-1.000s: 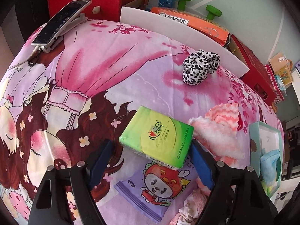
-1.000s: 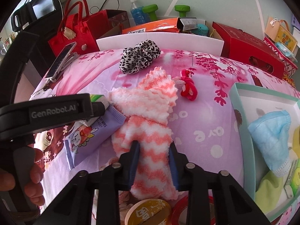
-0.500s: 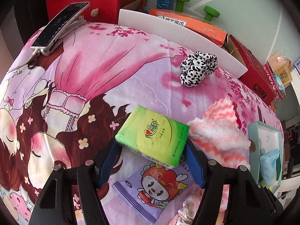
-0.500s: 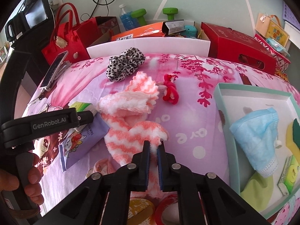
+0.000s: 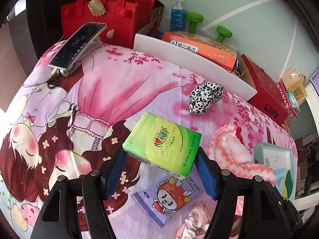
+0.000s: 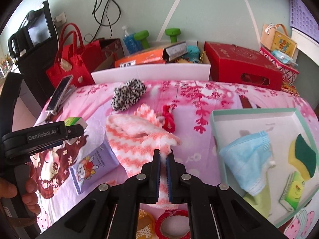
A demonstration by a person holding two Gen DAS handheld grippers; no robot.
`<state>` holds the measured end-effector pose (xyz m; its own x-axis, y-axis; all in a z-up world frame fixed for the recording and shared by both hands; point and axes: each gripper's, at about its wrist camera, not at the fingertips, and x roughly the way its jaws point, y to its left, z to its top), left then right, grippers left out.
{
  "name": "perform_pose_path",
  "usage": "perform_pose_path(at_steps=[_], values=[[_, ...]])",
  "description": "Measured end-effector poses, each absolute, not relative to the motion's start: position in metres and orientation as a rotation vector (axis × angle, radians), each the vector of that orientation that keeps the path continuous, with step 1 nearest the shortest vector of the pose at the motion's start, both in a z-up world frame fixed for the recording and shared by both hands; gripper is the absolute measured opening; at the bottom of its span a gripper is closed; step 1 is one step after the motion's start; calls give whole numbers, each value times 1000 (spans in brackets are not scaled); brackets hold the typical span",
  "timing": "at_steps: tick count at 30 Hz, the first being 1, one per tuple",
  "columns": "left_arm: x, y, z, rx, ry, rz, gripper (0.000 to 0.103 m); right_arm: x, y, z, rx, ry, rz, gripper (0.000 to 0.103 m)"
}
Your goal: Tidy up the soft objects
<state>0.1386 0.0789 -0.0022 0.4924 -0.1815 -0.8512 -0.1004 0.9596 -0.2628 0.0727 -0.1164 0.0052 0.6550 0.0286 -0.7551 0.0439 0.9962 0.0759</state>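
Left hand-held gripper clamps the green tissue pack between its blue pads, pack lifted off the cartoon-print cloth covering the bench. Right hand-held gripper has its jaws pressed together on a fold of the pink-white fuzzy sock; the rest of the sock drapes on the cloth.

Around: purple baby-wipes pack lies directly under the tissue pack, flat on the cloth. Leopard-print scrunchie sits further back, well apart from both hand-held grippers. Red hair tie just beside the sock's far end. Teal-rimmed tray to the right holds a blue face mask, a yellow-green sponge, a small green tissue pack and a light green cloth, partly hidden. Two tape rolls, one red, at the near edge under the right hand-held gripper. Phone on a stand at the far left corner.

Edges: white foam board stands along the back edge; red felt bag, orange box, red carton and green dumbbells behind it. Open cloth between the scrunchie and the phone, and between sock and tray. A person's fingers wrap the left hand-held gripper's handle.
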Motion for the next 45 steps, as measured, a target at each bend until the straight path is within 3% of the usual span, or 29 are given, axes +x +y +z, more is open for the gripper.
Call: perform_pose_path(at_steps=[33, 38, 45], values=[[102, 40, 78, -222, 897, -132, 70, 5, -170, 115, 223, 494, -50, 6], [98, 30, 81, -203, 892, -145, 70, 0, -179, 119, 244, 478, -50, 6], [98, 21, 73, -188, 922, -145, 70, 22, -177, 87, 217, 619, -34, 6]])
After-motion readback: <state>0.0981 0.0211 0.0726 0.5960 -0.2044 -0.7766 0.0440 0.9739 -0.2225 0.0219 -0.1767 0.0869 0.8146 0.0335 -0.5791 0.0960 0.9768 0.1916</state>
